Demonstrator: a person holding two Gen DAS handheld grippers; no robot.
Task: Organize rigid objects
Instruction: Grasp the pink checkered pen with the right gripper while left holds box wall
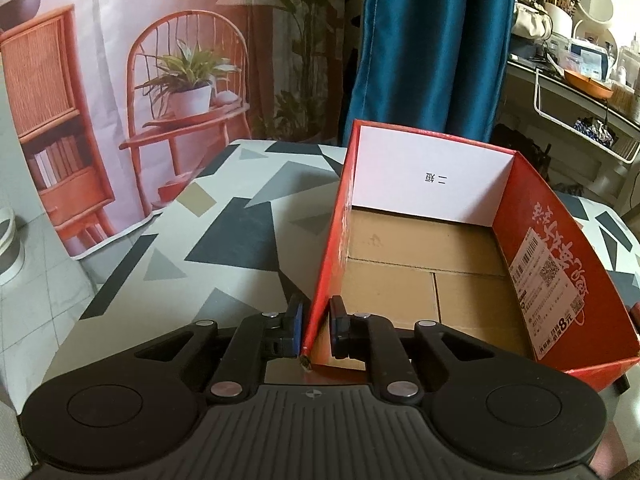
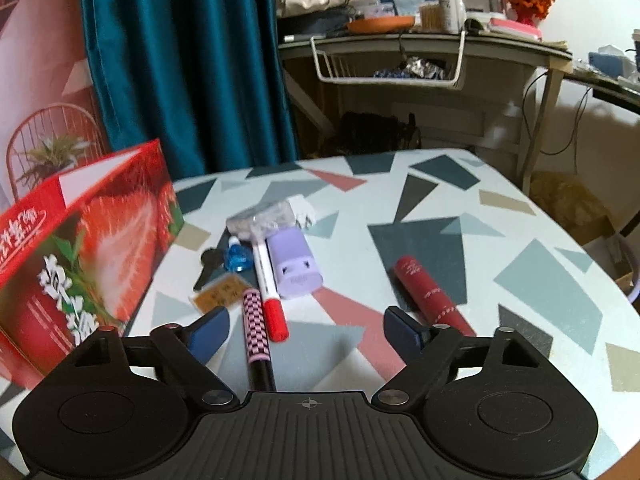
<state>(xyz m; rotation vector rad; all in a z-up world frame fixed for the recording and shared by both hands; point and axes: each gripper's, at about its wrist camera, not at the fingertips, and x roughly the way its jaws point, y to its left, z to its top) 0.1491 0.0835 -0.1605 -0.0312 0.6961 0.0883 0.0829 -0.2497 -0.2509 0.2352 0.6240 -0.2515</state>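
Observation:
My left gripper point(image 1: 317, 320) is shut on the left wall of an open red cardboard box point(image 1: 540, 240), near its front corner; one pad is outside the wall and one inside. The box's brown floor is bare. In the right wrist view the same box point(image 2: 100, 240) stands at the left. My right gripper point(image 2: 308, 320) is open and low over the table. A pink-checked pen point(image 2: 255, 328) and a white marker with a red cap point(image 2: 268, 280) lie between its fingers, untouched. Beyond them lie a lilac container point(image 2: 294, 264) and a dark red tube point(image 2: 428, 292).
A black key point(image 2: 208, 266), a small blue bottle point(image 2: 238, 258), an amber card point(image 2: 220, 294), a grey packet point(image 2: 260, 216) and a white plug point(image 2: 302, 206) lie close together on the patterned tablecloth point(image 2: 520, 240). A blue curtain and a cluttered desk stand behind the table.

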